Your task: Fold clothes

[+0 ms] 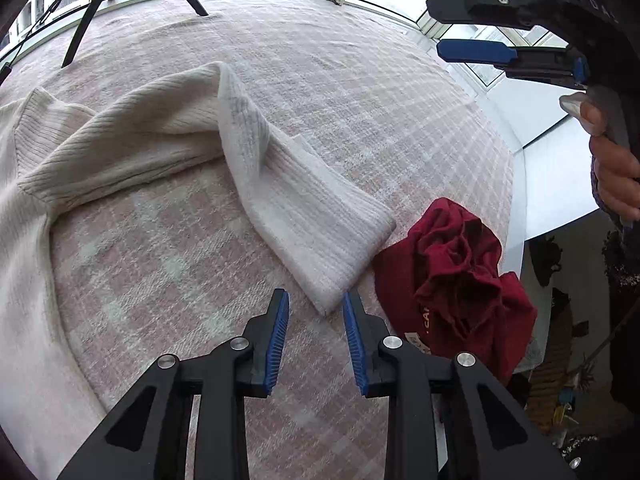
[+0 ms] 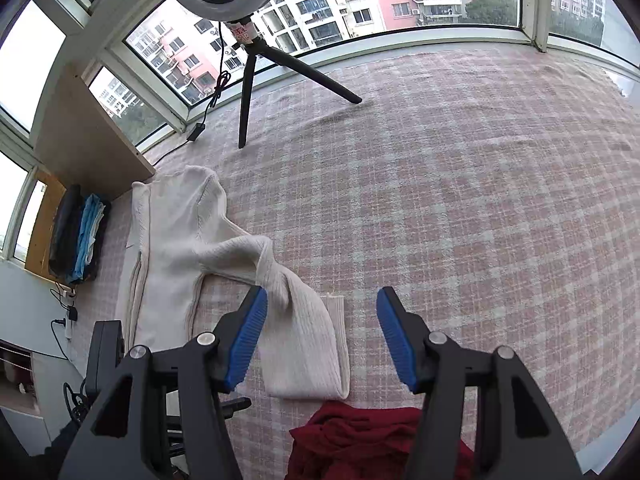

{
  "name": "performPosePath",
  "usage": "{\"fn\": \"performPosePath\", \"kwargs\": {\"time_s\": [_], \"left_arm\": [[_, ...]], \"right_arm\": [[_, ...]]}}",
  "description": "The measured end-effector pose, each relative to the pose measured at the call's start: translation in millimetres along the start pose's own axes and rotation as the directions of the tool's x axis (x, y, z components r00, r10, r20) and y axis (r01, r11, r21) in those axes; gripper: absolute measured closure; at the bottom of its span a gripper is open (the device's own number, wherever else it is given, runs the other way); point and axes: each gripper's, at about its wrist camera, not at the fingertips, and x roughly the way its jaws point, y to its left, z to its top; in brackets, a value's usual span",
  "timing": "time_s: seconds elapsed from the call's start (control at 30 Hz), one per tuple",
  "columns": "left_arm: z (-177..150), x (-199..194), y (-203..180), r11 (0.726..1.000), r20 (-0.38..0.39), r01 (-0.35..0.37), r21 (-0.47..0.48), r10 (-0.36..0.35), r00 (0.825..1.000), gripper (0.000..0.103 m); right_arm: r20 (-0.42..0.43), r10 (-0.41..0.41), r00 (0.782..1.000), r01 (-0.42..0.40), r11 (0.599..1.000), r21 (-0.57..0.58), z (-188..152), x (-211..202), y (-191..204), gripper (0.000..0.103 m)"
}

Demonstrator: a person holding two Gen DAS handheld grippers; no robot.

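A white ribbed sweater (image 1: 120,132) (image 2: 168,248) lies spread on the pink plaid cloth (image 1: 168,240) (image 2: 460,200). One sleeve (image 1: 312,216) (image 2: 308,344) is bent at the elbow, its cuff pointing toward me. A crumpled dark red garment (image 1: 452,276) (image 2: 360,440) sits just past the cuff, near the cloth's edge. My left gripper (image 1: 315,296) is open over the cuff's corner, its pads apart from the fabric. My right gripper (image 2: 322,294) is open above the sleeve and holds nothing. It also shows in the left wrist view, the right gripper (image 1: 434,26) raised at the upper right in a hand (image 1: 616,176).
A ring light on a black tripod (image 2: 248,92) (image 1: 92,12) stands at the far edge by the windows. A stack of folded clothes (image 2: 80,240) rests under a wooden shelf (image 2: 88,136) to the left. The cloth's edge (image 1: 516,200) drops off on the right.
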Motion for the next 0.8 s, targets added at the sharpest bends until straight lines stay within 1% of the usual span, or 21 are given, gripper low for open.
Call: {"fn": "performPosePath", "kwargs": {"time_s": [0.03,0.07,0.1,0.17,0.2,0.23,0.3,0.33,0.37,0.43,0.5,0.57,0.63,0.67,0.77,0.8], "left_arm": [[4.0,6.3,1.3,0.999,0.005,0.026,-0.029,-0.026,1.000,0.075],[6.3,10.6,3.4,0.997,0.013,0.055,-0.062,-0.055,0.998,0.078],[7.5,11.7,4.9,0.993,0.012,0.070,-0.090,-0.069,0.998,0.094],[4.8,-2.1,3.6,0.991,0.015,0.074,-0.112,-0.073,0.997,0.095],[0.6,-19.4,-1.1,0.992,0.036,0.077,-0.095,-0.074,0.997,0.095],[-5.9,-42.3,-8.2,0.996,0.061,0.067,-0.058,-0.064,0.996,0.095],[-24.5,-89.0,-24.5,0.999,0.103,0.018,0.036,-0.022,0.994,0.095],[-34.5,-107.9,-30.2,0.998,0.112,-0.002,0.069,-0.006,0.994,0.095],[-44.6,-123.7,-34.1,0.996,0.112,-0.015,0.092,0.005,0.994,0.095],[-60.0,-141.5,-33.9,0.994,0.102,-0.049,0.094,0.039,0.994,0.095],[-67.0,-142.3,-29.2,0.993,0.081,-0.082,0.089,0.075,0.994,0.095],[-69.9,-133.3,-20.8,0.993,0.060,-0.103,0.062,0.100,0.993,0.095],[-70.9,-124.3,-14.4,0.995,0.050,-0.090,0.032,0.088,0.995,0.095],[-71.0,-120.6,-12.9,0.996,0.047,-0.082,0.025,0.080,0.996,0.095],[-71.4,-117.6,-14.1,0.997,0.053,-0.073,0.032,0.071,0.996,0.095],[-72.4,-119.1,-13.6,0.997,0.058,-0.065,0.032,0.063,0.996,0.095]], "right_arm": [[0.006,0.000,1.000,0.000,1.000,0.000,-2.4,-5.5,-1.9,0.047],[0.011,-0.004,1.000,0.004,1.000,-0.003,-3.9,-9.2,-3.7,0.047],[0.016,-0.009,1.000,0.009,1.000,-0.007,-5.3,-12.6,-5.4,0.047],[0.015,-0.009,1.000,0.009,1.000,-0.026,-1.9,-11.8,-4.0,0.047],[0.014,-0.008,1.000,0.009,0.999,-0.036,0.0,-11.1,-3.2,0.047],[0.008,-0.004,1.000,0.004,0.999,-0.053,4.4,-7.4,0.8,0.047],[-0.006,0.008,1.000,-0.009,0.996,-0.091,14.5,2.9,12.4,0.047],[-0.015,0.021,1.000,-0.022,0.993,-0.116,20.8,10.8,22.3,0.047],[-0.028,0.039,0.999,-0.042,0.989,-0.145,28.9,22.4,35.1,0.047],[-0.063,0.067,0.996,-0.078,0.976,-0.203,45.3,52.5,64.0,0.047],[-0.105,0.082,0.991,-0.107,0.960,-0.260,61.8,89.9,96.3,0.047],[-0.170,0.072,0.983,-0.120,0.948,-0.295,72.6,135.4,126.8,0.047],[-0.228,0.037,0.973,-0.110,0.942,-0.317,80.7,177.3,147.0,0.047],[-0.246,0.001,0.969,-0.086,0.938,-0.336,82.7,196.1,155.7,0.047],[-0.294,-0.025,0.955,-0.083,0.933,-0.350,82.9,226.9,167.5,0.047],[-0.308,-0.018,0.951,-0.095,0.932,-0.349,82.3,231.7,169.2,0.052]]}}
